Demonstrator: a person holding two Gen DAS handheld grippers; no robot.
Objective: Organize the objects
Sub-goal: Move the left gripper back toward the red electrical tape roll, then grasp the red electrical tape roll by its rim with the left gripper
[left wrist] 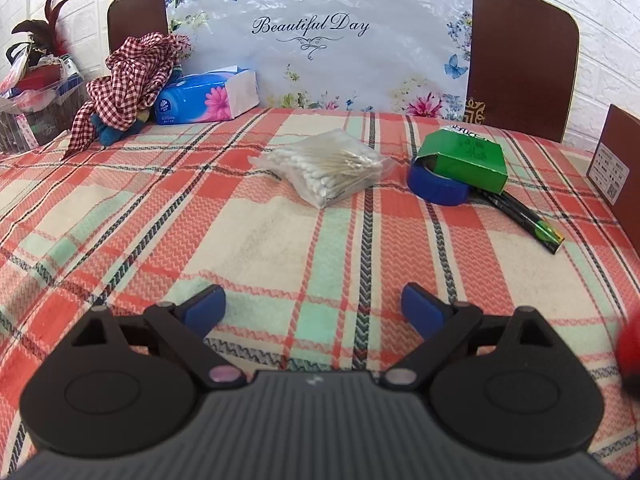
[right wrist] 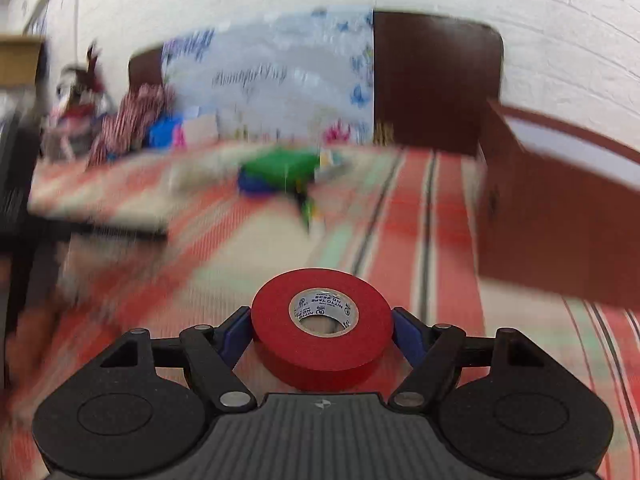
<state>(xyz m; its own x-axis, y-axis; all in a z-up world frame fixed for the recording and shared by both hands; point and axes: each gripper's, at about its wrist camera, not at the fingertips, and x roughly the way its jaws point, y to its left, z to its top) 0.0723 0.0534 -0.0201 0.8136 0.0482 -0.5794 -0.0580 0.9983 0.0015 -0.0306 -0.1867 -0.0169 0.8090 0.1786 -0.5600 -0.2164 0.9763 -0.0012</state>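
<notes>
A red tape roll [right wrist: 280, 344] lies flat between the blue pads of my right gripper [right wrist: 321, 314], which is shut on it; both pads touch its sides, and it stays sharp while the background is smeared. My left gripper [left wrist: 312, 300] stands open and empty low over the plaid cloth [left wrist: 280, 240]. Ahead of it lie a clear bag of cotton swabs [left wrist: 328, 168], a blue tape roll [left wrist: 436, 184] with a green box [left wrist: 464, 156] leaning on it, and a black-and-green pen pack [left wrist: 520, 216]. A red blur [left wrist: 630, 344] shows at the right edge.
A brown box [right wrist: 560, 208] stands close on the right, also seen as the brown box [left wrist: 616, 160]. At the back left are a blue tissue pack [left wrist: 208, 96], a red gingham cloth [left wrist: 132, 76] and a clear bin [left wrist: 32, 92]. A floral board [left wrist: 320, 40] leans on the headboard.
</notes>
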